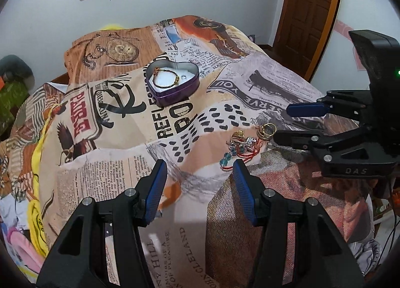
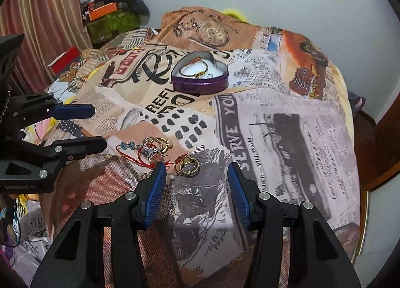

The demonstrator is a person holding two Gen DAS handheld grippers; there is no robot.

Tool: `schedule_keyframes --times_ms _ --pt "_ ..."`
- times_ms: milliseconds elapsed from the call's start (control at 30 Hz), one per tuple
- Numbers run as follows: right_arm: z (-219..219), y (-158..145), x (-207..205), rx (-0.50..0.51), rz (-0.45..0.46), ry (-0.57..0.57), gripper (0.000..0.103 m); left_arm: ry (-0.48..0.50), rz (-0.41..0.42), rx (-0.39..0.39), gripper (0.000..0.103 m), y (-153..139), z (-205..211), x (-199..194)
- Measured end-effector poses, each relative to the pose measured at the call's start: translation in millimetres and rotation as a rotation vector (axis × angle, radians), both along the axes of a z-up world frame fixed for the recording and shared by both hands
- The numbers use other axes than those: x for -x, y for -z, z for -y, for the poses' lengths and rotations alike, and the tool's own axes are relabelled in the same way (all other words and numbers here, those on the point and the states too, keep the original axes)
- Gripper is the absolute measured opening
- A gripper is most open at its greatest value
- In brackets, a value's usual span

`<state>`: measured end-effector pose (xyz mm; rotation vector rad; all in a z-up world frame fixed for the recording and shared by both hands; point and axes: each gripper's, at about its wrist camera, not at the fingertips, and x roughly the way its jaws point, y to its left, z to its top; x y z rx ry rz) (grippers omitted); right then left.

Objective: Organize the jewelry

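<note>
Centre of the right wrist view, just ahead of the right gripper [image 2: 196, 166]: gold rings [image 2: 187, 162] lie on the printed cloth [image 2: 287, 125], apart from the tangled pile [image 2: 147, 149] to their left (more rings, blue beads, red thread). Jaws wide apart, nothing held. Left pad tip sits beside the pile's near edge; cannot tell if it touches.

Left gripper [image 1: 200, 163] is also spread and empty. In its view the pile [image 1: 240, 144] is centre-right, just past the right pad, and the right gripper comes in from the right edge.

Heart-shaped tin [image 2: 200, 80], purple, upper centre in both views, well apart from the pile. Lid off, already holds 1 bracelet [image 2: 197, 69] on white padding.

Handling, my read:
- Rings: light, rigid, slick metal. Likely to skate on soft cloth. Pinch across the band, low to the fabric.
- Thread piece: limp, will probably drag neighbours. Grab at a bead, lift slowly.
- Gold rings look like the cleanest first pick.
- Cloth bunches, so expect it to catch in the pads.
</note>
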<state>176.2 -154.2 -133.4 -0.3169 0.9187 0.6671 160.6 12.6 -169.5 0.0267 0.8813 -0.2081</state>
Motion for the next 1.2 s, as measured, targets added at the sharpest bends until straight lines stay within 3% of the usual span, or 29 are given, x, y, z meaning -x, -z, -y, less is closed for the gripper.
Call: schedule_keyframes --times_ms 133,267,367,500,867,1200 --pt "-3 2 -3 -0.012 -0.004 -0.005 0.045 0.003 -0.001 0.027 0.046 2 -1 -1" --pt "-5 4 -10 -0.019 -0.022 0.000 0.034 0.003 -0.005 0.047 0.036 4 -2 -6" --pt "-6 9 -13 -0.026 -0.051 -0.004 0.014 0.005 -0.008 0.059 0.030 4 -2 -8" --pt "-1 8 -13 -0.057 -0.060 -0.001 0.006 0.005 -0.004 0.059 0.029 3 -1 -10" --pt "23 -12 -13 -0.118 -0.017 0.046 0.004 0.040 0.000 0.058 0.029 -6 12 -16" --pt "36 -3 -14 -0.076 -0.052 0.071 0.005 0.081 -0.085 0.049 0.033 13 33 -33"
